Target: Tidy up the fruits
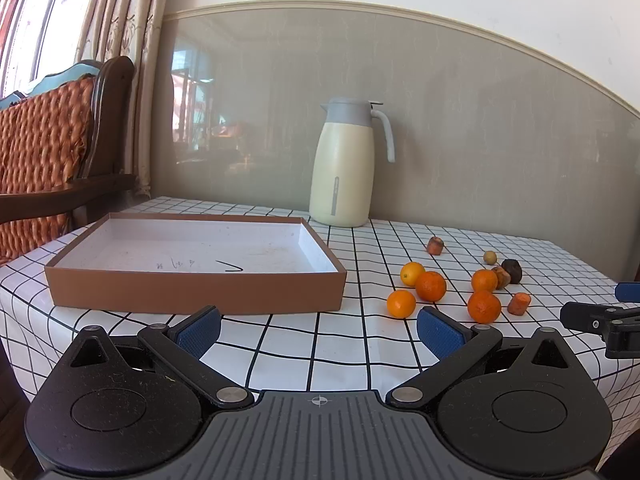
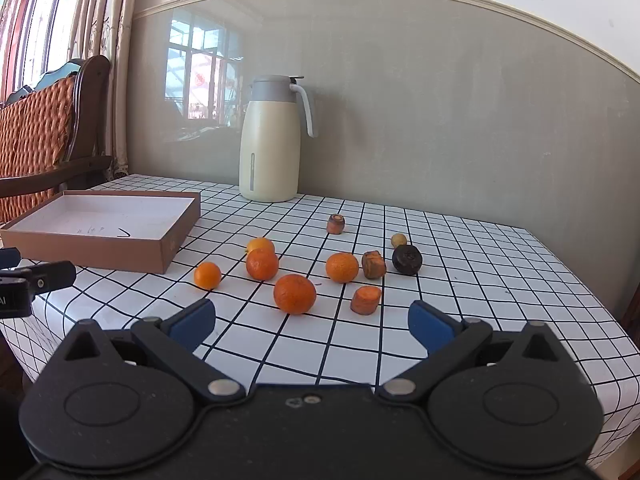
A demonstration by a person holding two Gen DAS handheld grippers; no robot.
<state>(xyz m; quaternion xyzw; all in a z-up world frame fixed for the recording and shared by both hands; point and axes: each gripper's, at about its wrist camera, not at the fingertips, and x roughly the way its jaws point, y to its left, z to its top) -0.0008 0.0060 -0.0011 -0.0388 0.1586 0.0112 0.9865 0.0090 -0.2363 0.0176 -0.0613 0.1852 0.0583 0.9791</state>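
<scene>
Oranges lie loose on the checked tablecloth (image 2: 320,344), grouped in the middle of the right wrist frame. Nearest the lens, the right gripper (image 2: 312,322) has its blue-padded jaws spread wide and empty; the left gripper (image 1: 318,330) stands the same way, wide and empty, in the lower part of its own frame. Just past the right gripper sit the largest orange (image 2: 295,294) and a cut carrot piece (image 2: 365,300). Farther back come a small orange (image 2: 207,275), two more oranges (image 2: 262,264) (image 2: 341,267), a brown chunk (image 2: 373,265) and a dark round piece (image 2: 407,259). Behind them are a yellowish orange (image 2: 260,245), a small pale fruit (image 2: 399,239) and another carrot stub (image 2: 335,223). At left centre sits the empty brown box (image 2: 172,244), apart from the fruit. A cream thermos jug (image 2: 269,140) stands farthest back against the wall.
</scene>
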